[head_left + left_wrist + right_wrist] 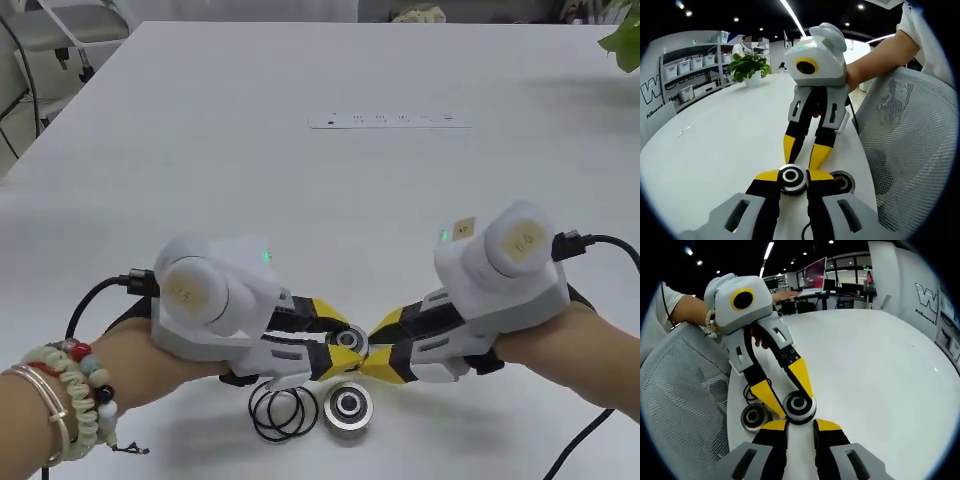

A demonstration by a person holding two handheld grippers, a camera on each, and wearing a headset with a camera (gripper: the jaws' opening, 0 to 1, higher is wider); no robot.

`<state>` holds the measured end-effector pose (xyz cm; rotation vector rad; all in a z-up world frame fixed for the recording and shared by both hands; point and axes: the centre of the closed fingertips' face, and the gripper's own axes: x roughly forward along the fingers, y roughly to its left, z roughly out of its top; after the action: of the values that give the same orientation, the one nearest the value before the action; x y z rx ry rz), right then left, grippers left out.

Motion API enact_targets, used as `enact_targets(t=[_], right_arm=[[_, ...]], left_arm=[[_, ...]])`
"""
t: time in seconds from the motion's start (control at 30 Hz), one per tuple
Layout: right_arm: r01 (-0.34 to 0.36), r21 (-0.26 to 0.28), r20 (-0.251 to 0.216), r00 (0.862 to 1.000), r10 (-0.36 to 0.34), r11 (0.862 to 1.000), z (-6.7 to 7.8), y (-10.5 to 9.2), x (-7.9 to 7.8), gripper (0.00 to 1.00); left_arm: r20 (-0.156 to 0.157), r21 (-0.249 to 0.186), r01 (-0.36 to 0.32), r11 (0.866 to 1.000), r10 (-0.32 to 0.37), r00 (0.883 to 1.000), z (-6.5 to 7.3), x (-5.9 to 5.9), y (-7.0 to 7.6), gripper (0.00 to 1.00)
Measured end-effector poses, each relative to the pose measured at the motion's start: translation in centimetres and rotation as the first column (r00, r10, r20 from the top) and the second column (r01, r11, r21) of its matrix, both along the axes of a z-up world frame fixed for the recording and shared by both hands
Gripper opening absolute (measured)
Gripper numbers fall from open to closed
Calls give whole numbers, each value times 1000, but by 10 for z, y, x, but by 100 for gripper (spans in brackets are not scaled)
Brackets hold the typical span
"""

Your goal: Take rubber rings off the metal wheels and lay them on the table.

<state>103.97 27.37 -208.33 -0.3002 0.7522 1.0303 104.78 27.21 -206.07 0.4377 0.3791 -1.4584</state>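
- Between the left gripper (343, 342) jaws: one metal wheel (792, 179), clamped on opposite sides of its rim and held up off the table (300, 200). The left is acting as the vise, so the wheel can't spin or slide while the ring is worked.
- Right gripper (376, 350) sits nose-to-nose with the left, its yellow tips straddling the far edge of the same wheel.
- The right jaws are parted to about wheel width. Can't tell whether they bite on the rim or only touch it.
- The held wheel's outer band reads dark in both gripper views. My read: its ring is on, and this is the peel step.
- The opposed approach makes sense: the right tips can catch the ring's edge and pull away from the left jaws without fighting the clamp.
- Below both sets of jaws, on the table: loose rubber rings (280, 410) in an overlapping pile. A second wheel (347, 406) lies flat just beside them.
- With the pile right under the work, the next ring has only a short drop.
- Can't tell whether the second wheel is stripped.
- Risk, as I judge it: the ring snaps back, or the wheel twists out of the left clamp if the pull is off-axis.
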Motion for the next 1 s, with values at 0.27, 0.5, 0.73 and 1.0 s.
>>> enact_targets(t=[0.27, 0.5, 0.73, 1.0], right_arm=[[-5, 6, -4, 1000, 5, 1000, 0, 1, -1, 16], [5, 20, -14, 1000, -5, 1000, 1, 1, 0, 15], [22, 25, -20, 1000, -21, 999, 2, 0, 1, 16], [-10, 13, 4, 1000, 10, 1000, 0, 1, 0, 13]], left_arm=[[-26, -11, -5, 1000, 5, 1000, 1, -1, 1, 13], [-43, -22, -12, 1000, 11, 999, 1, 0, 1, 13], [-40, -25, -25, 999, 24, 999, -1, 3, 2, 8], [-25, -25, -21, 999, 20, 999, -1, 3, 2, 8]])
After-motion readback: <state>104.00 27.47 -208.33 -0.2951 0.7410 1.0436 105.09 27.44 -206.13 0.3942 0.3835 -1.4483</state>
